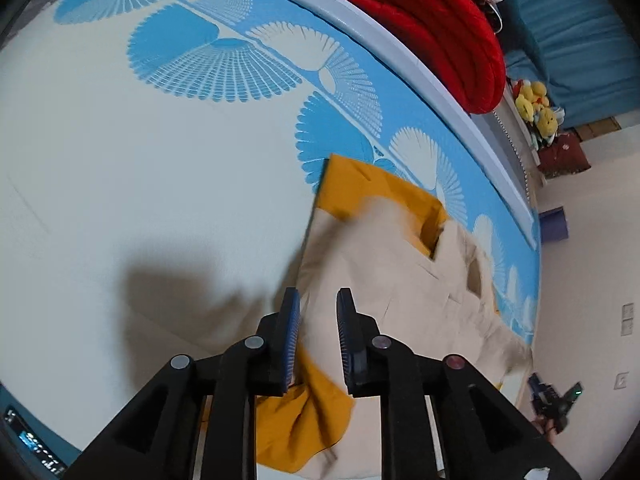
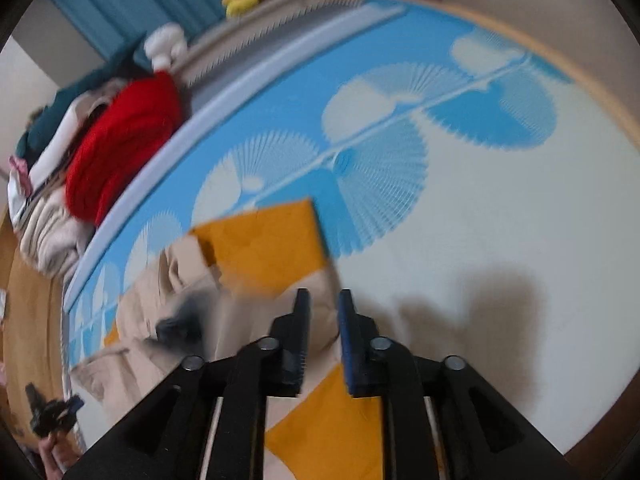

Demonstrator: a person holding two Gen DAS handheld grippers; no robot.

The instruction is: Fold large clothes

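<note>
A large beige and mustard-yellow garment [image 1: 384,264] lies crumpled on a white and blue patterned bed sheet [image 1: 140,152]. My left gripper [image 1: 318,300] hovers over the garment's near edge with its jaws apart and nothing between them. In the right wrist view the same garment [image 2: 260,248] lies below my right gripper [image 2: 324,300], which is also open and empty above the cloth. Both views are blurred by motion. The other gripper shows small at the edge of each view, at the lower right of the left wrist view [image 1: 554,400] and the lower left of the right wrist view [image 2: 52,412].
A red folded blanket [image 1: 432,28] and other piled clothes [image 2: 52,216] lie along the bed's far side. Yellow plush toys [image 1: 536,108] sit by blue curtains [image 1: 580,40]. The bed's edge [image 1: 440,80] curves past the garment. A wooden floor [image 2: 28,320] shows at the left.
</note>
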